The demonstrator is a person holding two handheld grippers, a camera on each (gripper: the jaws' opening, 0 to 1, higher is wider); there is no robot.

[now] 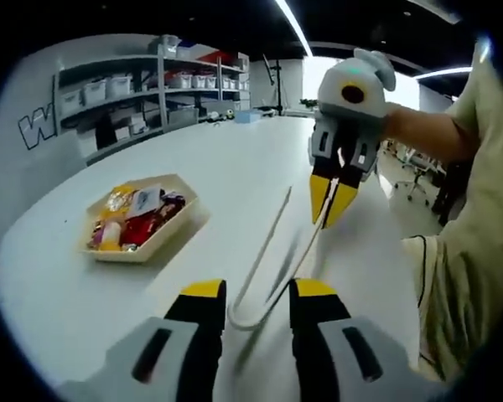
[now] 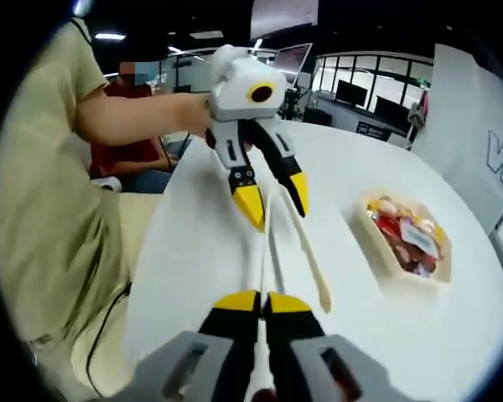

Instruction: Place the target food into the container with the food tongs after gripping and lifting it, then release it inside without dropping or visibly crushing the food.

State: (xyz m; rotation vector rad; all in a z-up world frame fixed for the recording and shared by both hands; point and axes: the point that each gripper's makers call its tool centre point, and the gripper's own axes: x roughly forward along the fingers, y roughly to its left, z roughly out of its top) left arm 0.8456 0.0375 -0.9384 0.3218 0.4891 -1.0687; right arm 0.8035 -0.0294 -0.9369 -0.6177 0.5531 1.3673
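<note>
Two hand-held grippers: right (image 2: 260,303) pinching tongs (image 2: 295,243) arm, left (image 1: 257,300) spread round bend, tray (image 1: 139,219) well apart.

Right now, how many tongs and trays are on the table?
1 tongs, held between both grippers. 1 tray of snacks, apart from the tongs. More may lie outside view.

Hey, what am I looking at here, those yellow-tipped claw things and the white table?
A person holds a hand-held gripper in each hand; no robot arm is involved. Each round picture comes from a camera riding on one gripper. In the left gripper view, the left gripper sits open around the bend of metal food tongs, and the right gripper faces it. In the right gripper view, the right gripper is shut on the tongs, and the left gripper is opposite. A tray of wrapped snacks rests on the white table.
</note>
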